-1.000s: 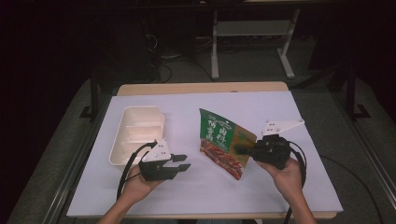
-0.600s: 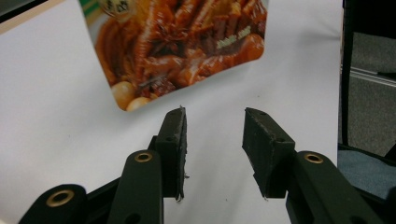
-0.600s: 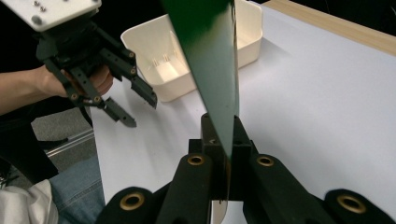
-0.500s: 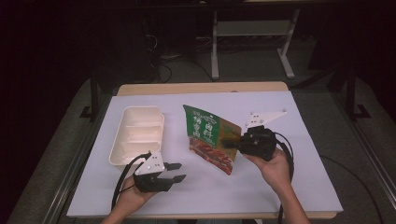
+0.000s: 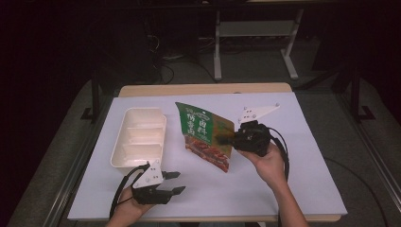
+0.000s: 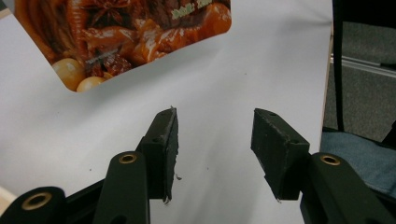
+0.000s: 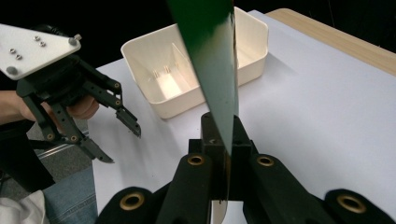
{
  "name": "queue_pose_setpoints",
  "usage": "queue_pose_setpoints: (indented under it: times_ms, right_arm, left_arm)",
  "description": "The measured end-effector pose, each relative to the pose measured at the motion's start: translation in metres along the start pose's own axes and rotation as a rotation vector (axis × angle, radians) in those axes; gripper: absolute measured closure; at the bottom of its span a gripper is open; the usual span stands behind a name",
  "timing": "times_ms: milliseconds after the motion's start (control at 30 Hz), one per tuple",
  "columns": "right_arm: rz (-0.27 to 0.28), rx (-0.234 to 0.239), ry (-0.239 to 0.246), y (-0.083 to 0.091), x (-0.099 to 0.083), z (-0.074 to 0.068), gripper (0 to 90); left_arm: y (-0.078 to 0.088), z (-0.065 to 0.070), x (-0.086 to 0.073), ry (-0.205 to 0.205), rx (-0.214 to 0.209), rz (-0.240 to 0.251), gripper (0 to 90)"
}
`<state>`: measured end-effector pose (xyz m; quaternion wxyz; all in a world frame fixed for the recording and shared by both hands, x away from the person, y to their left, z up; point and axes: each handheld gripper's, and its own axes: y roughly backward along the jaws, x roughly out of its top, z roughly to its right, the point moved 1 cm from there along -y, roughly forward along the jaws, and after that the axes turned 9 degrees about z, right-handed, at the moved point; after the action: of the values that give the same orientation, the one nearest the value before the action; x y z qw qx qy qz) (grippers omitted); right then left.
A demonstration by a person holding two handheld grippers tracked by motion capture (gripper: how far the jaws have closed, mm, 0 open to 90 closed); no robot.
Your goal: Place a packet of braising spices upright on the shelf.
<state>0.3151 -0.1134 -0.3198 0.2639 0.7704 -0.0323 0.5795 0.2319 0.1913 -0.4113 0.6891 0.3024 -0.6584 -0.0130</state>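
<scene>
Right gripper (image 5: 226,139): jaws clamped flat on the pouch's right edge, holding it up on edge off the table; hand underneath, forearm coming from the near side.
Left gripper (image 5: 176,182): jaws apart, just been opening, nothing between them; held low over the near left of the table, pointing right.
Pouch (image 5: 204,135): green food pouch, above the table's middle, just right of the tray; large Chinese characters on front, too small to read; picture of braised meat below.
Tray (image 5: 140,137): white, divided, left side of the white table (image 5: 293,189).
</scene>
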Motion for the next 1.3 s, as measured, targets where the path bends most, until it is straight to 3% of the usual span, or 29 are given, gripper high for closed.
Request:
queue_pose_setpoints:
  times_ms: [133, 367, 467, 500, 767, 867, 1200, 1300]
  right_arm:
    - [-0.002, 0.001, 0.008, -0.005, 0.007, -0.002, 89.6]
    - [0.006, 0.015, 0.039, -0.017, 0.025, -0.007, 89.6]
    - [0.010, 0.024, 0.057, -0.024, 0.034, -0.011, 89.6]
    - [0.012, 0.028, 0.069, -0.026, 0.037, -0.011, 89.6]
    - [0.018, 0.061, 0.107, -0.054, 0.057, -0.016, 89.6]
    - [0.018, 0.078, 0.100, -0.066, 0.066, -0.018, 89.6]
    - [0.012, 0.121, 0.148, -0.105, 0.088, -0.020, 89.6]
    - [0.010, 0.128, 0.166, -0.116, 0.095, -0.020, 89.6]
  left_arm:
    - [0.001, -0.001, -0.005, 0.019, -0.002, 0.005, 50.5]
    - [0.005, 0.001, -0.007, 0.010, 0.001, 0.023, 47.8]
    - [0.005, 0.004, -0.009, 0.026, -0.014, 0.018, 46.5]
    - [0.005, 0.005, -0.009, 0.013, -0.010, 0.013, 46.2]
    - [0.008, 0.011, -0.010, 0.001, -0.023, 0.010, 43.1]
    - [0.009, 0.011, -0.010, -0.012, -0.027, 0.007, 43.0]
    - [0.013, 0.012, -0.015, 0.014, -0.033, 0.010, 41.1]
    - [0.013, 0.013, -0.014, 0.004, -0.035, 0.009, 41.1]
